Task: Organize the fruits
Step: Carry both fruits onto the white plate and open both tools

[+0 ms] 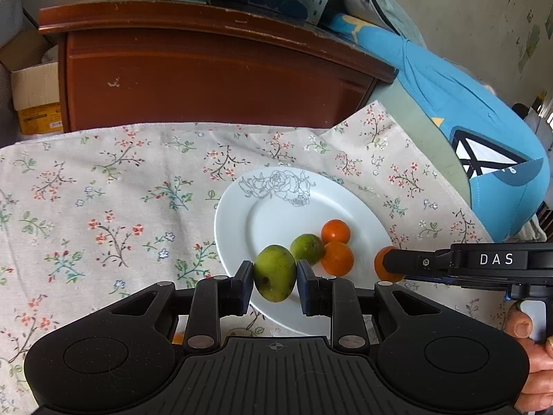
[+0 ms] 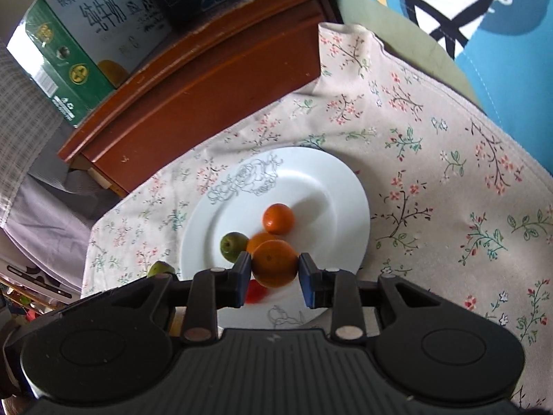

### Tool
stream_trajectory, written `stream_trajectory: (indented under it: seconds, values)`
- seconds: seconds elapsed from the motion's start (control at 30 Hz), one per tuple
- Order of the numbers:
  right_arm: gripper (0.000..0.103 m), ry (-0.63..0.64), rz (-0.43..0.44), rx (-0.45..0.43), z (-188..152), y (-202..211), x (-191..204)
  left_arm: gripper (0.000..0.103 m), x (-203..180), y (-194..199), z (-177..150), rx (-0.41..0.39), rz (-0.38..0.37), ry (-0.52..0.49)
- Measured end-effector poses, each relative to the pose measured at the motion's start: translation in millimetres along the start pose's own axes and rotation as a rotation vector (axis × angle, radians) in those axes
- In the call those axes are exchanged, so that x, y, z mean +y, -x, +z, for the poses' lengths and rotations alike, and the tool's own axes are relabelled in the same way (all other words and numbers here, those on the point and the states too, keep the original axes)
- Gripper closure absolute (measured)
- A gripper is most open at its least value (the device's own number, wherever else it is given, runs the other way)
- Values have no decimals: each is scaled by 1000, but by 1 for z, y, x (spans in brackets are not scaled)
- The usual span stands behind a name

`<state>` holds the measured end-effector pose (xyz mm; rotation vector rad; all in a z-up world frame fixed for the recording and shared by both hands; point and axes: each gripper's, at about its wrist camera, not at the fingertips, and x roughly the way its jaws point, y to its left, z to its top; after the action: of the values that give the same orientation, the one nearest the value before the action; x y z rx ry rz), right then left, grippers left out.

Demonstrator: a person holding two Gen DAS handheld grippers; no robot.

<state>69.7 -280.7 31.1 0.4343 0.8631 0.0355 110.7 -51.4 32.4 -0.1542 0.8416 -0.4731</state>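
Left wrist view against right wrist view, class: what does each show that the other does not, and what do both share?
Only the left wrist view shows the left gripper shut on a green fruit, the cardboard box and a hand. Only the right wrist view shows a small red thing on the plate, under the right gripper. Both share the white plate on the floral cloth, one green fruit and two oranges on the plate, the brown cabinet, and the orange held by the right gripper.
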Motion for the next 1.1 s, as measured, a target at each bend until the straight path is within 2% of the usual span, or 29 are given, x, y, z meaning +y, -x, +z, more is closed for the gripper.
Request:
stream_trajectory:
  seconds: [0.23,0.53,0.57,0.63,0.67,0.7,0.83,1.1]
  values:
    - [73,-15,-18,18,3,-13,-6,79,-8,-22,2,20,3,-36]
    - [71,-15,-33,14,4,-21,-8,76,-18,-25,3,3,57,-112]
    - [70,-8,-31,8,4,-20,-7,75,-19,-23,4,-3,55,-121]
    - [70,-1,-22,-3,5,-18,-5,58,-23,-18,6,-13,65,-133]
    - [70,-2,-17,-6,5,-17,-5,41,-25,-15,7,-25,78,-136]
    - [70,-2,-13,-10,6,-16,-4,31,-27,-10,8,-41,90,-140]
    - [70,24,-9,-30,7,-10,2,28,-29,8,13,-57,106,-161]
    - [69,37,43,-29,-5,3,15,27,-11,43,8,-46,120,-111]
